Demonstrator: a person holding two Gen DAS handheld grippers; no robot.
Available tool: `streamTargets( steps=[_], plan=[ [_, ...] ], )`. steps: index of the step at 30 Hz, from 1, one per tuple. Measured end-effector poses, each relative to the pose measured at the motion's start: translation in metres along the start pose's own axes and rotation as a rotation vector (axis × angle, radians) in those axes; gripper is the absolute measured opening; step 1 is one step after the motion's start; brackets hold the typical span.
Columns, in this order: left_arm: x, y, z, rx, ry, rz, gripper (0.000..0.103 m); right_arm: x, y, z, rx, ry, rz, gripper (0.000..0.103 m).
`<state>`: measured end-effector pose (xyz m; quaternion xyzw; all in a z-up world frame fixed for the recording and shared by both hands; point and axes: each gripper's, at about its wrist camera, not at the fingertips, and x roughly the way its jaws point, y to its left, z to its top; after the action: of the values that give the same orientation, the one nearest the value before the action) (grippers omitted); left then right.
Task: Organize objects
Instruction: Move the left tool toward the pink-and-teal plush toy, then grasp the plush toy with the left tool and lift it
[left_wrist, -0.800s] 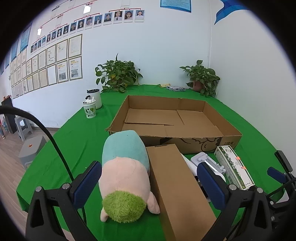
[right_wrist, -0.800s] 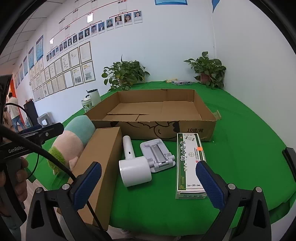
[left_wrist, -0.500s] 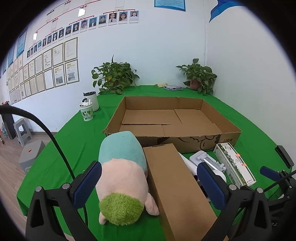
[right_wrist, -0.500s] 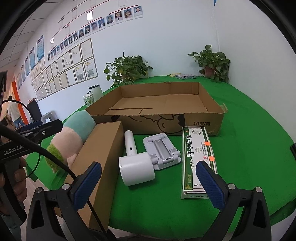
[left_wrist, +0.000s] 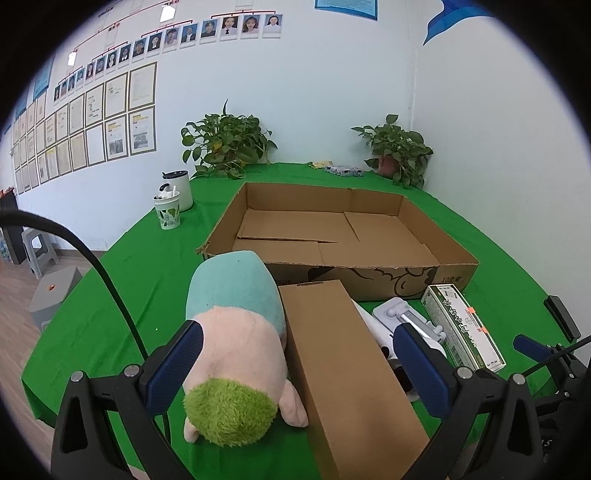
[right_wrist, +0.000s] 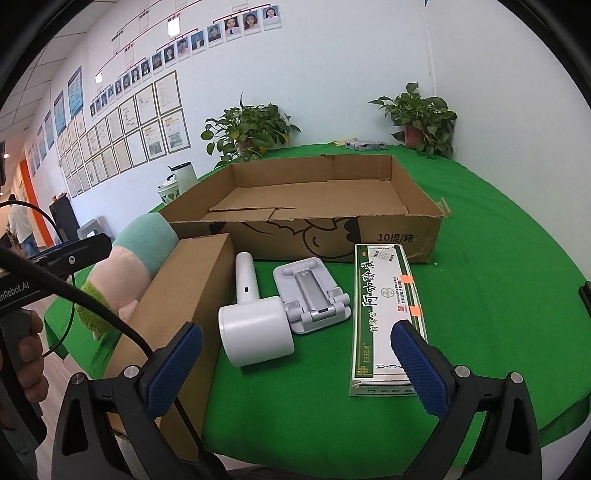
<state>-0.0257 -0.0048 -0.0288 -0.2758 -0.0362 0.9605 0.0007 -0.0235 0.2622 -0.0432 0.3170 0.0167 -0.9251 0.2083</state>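
A wide, shallow cardboard tray (left_wrist: 458, 275) (right_wrist: 406, 240) stands empty on the green table. In front of it lie a pink, teal and green plush toy (left_wrist: 236, 332) (right_wrist: 136, 258), a long brown box (left_wrist: 343, 369) (right_wrist: 184, 295), a white handheld device (right_wrist: 255, 325), a grey phone stand (right_wrist: 314, 295) and a white-and-green carton (left_wrist: 461, 328) (right_wrist: 384, 314). My left gripper (left_wrist: 295, 362) hangs open above the plush and the brown box, touching neither. My right gripper (right_wrist: 295, 354) is open above the white device and the carton's near end.
A white kettle (left_wrist: 183, 188) and a patterned cup (left_wrist: 168, 214) stand at the left of the table, two potted plants (left_wrist: 225, 144) (left_wrist: 399, 151) at the back by the wall. A person's hand (right_wrist: 26, 350) holds the left gripper's handle. The table's front edge is close below.
Both grippers have edged forward and tipped a little lower toward the objects. Nothing on the table has moved, and both stay open.
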Motion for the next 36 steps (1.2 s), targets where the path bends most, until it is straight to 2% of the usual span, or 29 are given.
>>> streamTargets(
  steps=[7, 13, 21, 27, 29, 31, 36],
  plan=[
    [0.002, 0.004, -0.002, -0.008, 0.019, -0.007, 0.102, 0.006, -0.001, -0.002, 0.001, 0.022, -0.016, 0.103],
    [0.006, 0.011, -0.002, -0.031, 0.043, -0.066, 0.102, 0.008, -0.001, -0.004, -0.006, 0.034, -0.020, 0.103],
    [0.010, 0.023, -0.002, -0.060, 0.066, -0.092, 0.102, 0.012, -0.002, -0.002, -0.009, 0.051, -0.032, 0.103],
    [0.011, 0.036, -0.005, -0.100, 0.077, -0.110, 0.102, 0.011, 0.003, 0.007, -0.068, 0.044, -0.045, 0.103],
    [0.011, 0.040, -0.006, -0.108, 0.080, -0.115, 0.102, 0.009, 0.010, 0.014, -0.103, 0.047, -0.005, 0.103],
    [0.012, 0.046, -0.007, -0.123, 0.088, -0.123, 0.102, 0.004, 0.026, 0.023, -0.158, 0.067, 0.076, 0.103],
    [0.023, 0.066, -0.012, -0.187, 0.149, -0.160, 0.102, -0.031, 0.089, 0.049, -0.294, 0.074, 0.431, 0.103]
  ],
)
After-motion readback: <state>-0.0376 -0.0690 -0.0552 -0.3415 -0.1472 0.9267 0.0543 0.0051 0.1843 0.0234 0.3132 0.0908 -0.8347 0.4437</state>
